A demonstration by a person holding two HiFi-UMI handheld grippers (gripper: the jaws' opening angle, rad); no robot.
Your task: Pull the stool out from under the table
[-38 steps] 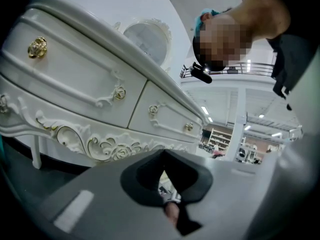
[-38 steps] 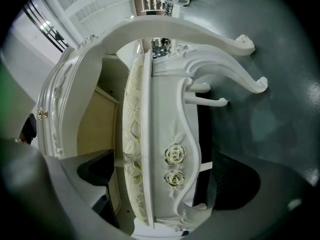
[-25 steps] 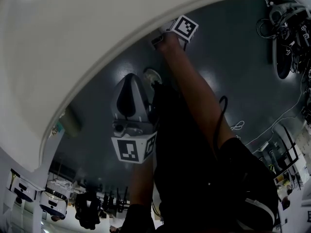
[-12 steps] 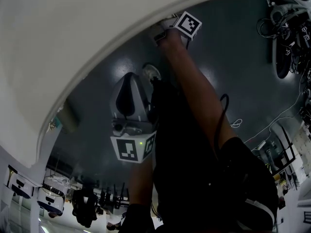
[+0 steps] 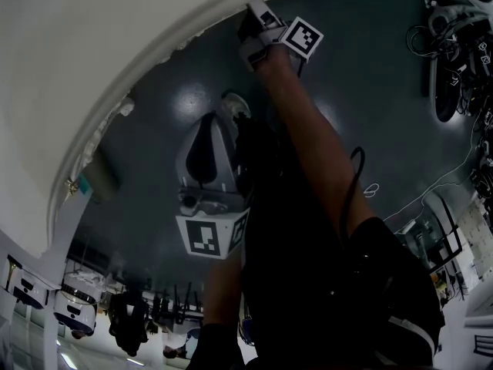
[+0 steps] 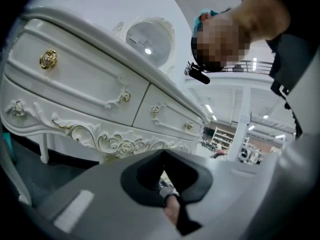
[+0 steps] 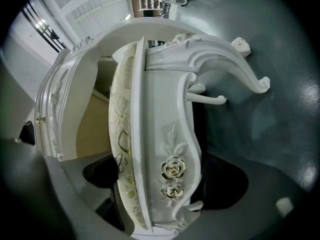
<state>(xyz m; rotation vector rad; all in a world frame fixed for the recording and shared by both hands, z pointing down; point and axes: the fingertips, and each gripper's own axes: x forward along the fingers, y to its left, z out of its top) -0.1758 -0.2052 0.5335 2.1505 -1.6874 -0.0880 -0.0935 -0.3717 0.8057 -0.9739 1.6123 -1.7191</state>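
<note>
Dim, fisheye-bent pictures with dark corners and blurred near surfaces.

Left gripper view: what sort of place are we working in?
Probably a big showroom or warehouse hall: ornate white dressing table, shelving under strip lights behind it, cables across the dark floor.

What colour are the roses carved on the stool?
The roses are white with gold centres, best seen on the stool in the right gripper view.
</note>
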